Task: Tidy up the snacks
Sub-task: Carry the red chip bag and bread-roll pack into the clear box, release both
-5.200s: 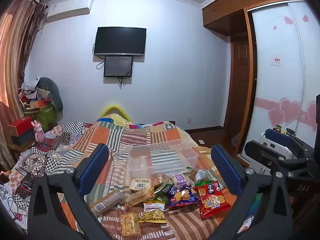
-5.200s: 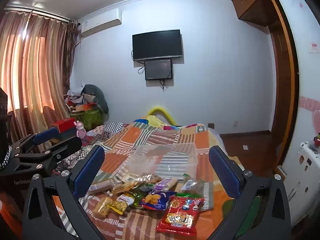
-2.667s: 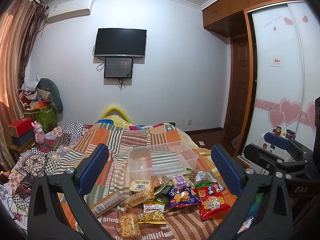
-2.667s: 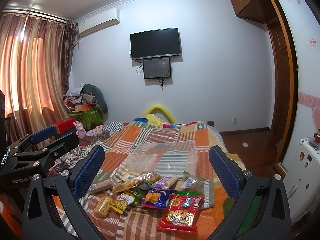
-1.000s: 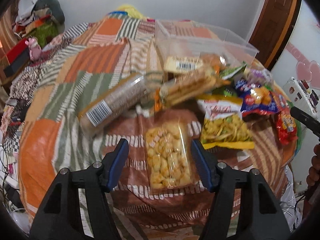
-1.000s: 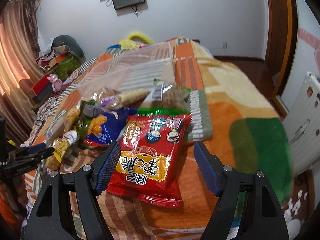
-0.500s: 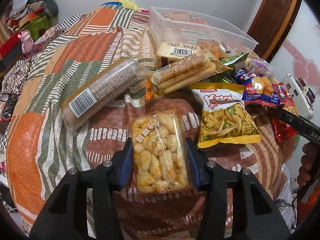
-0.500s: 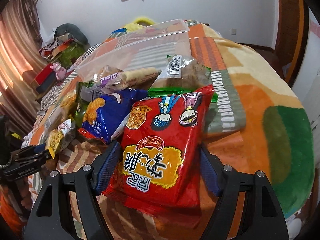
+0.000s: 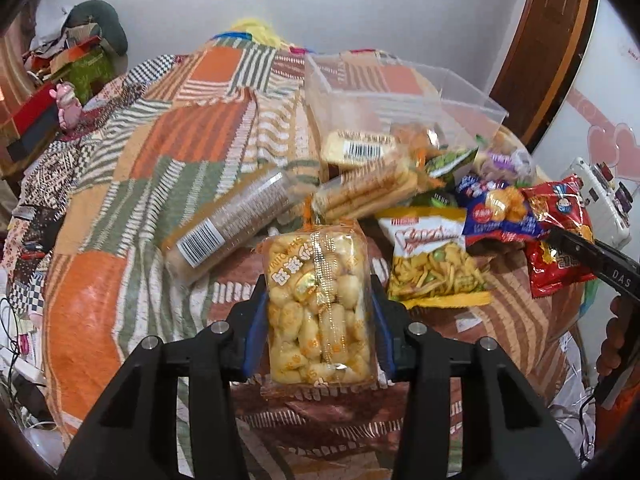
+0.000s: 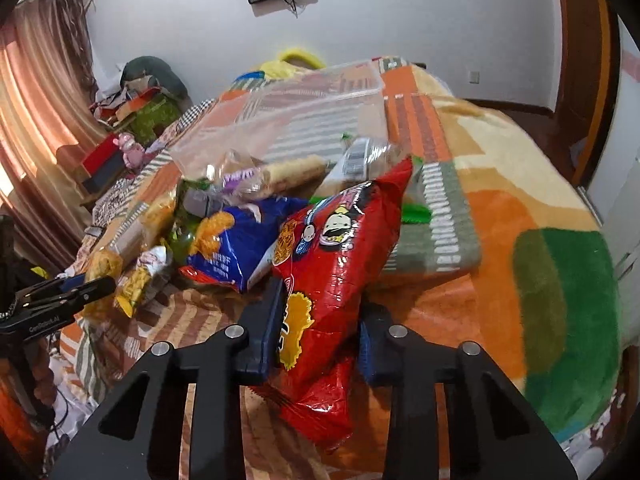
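Observation:
My left gripper (image 9: pixel 318 328) is shut on a clear pack of yellow puffed biscuits (image 9: pixel 318 308) and holds it just above the bedspread. My right gripper (image 10: pixel 318 320) is shut on a red snack bag (image 10: pixel 332 264), which is tilted up off the bed. A clear plastic bin (image 9: pixel 404 96) stands behind the snack pile; it also shows in the right wrist view (image 10: pixel 288 120). Loose snacks lie between: a biscuit tube (image 9: pixel 232 224), a wafer stick pack (image 9: pixel 368 192), a yellow chip bag (image 9: pixel 432 256) and a blue bag (image 10: pixel 236 240).
Everything lies on a patchwork bedspread (image 9: pixel 132 184). A cluttered side table with a red box (image 10: pixel 104 160) stands at the left by the curtains. A wooden door (image 9: pixel 548 40) and a white appliance (image 9: pixel 600 196) are on the right. The bed's edge drops off near me.
Both grippers came down from a high view of the room to the snack pile. The left closed on the biscuit pack and lifted it. The right closed on the red bag and tilted it up.

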A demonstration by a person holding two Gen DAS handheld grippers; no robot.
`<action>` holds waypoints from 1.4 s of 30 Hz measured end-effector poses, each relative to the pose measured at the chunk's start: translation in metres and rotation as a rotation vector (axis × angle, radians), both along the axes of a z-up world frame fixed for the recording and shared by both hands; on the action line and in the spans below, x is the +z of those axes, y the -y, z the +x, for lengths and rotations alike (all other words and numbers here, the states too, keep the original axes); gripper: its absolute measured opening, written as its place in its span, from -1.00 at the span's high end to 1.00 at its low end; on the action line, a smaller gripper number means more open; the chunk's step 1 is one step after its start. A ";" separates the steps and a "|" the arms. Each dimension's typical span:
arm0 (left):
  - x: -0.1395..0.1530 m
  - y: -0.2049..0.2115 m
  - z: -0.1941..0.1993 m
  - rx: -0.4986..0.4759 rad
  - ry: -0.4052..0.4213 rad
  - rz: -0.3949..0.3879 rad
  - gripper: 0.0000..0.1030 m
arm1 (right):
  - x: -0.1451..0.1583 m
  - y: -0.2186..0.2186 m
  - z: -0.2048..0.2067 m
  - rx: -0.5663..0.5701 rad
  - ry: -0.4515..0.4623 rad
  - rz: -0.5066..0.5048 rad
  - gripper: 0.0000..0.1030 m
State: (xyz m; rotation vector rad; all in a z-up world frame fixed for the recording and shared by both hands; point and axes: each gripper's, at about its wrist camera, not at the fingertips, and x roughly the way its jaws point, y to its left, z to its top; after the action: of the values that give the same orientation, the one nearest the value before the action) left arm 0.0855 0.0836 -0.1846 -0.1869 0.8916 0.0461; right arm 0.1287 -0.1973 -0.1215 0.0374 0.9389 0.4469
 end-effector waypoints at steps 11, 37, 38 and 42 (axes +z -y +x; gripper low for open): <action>0.056 0.007 0.015 -0.011 0.140 0.020 0.13 | 0.037 0.005 0.002 -0.013 0.124 0.015 0.44; 0.097 0.012 0.162 -0.037 0.222 0.006 0.13 | 0.050 -0.051 0.090 -0.007 0.276 0.050 0.44; 0.093 0.010 0.170 -0.035 0.210 0.002 0.13 | 0.046 -0.055 0.096 -0.005 0.270 0.044 0.44; 0.078 0.005 0.195 -0.034 0.170 -0.013 0.13 | 0.037 -0.061 0.111 0.005 0.243 0.024 0.44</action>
State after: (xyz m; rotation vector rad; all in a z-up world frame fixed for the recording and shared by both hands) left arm 0.2805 0.0781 -0.1071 -0.1852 0.7255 -0.0071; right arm 0.2400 -0.1364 -0.0845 0.0024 0.6948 0.4558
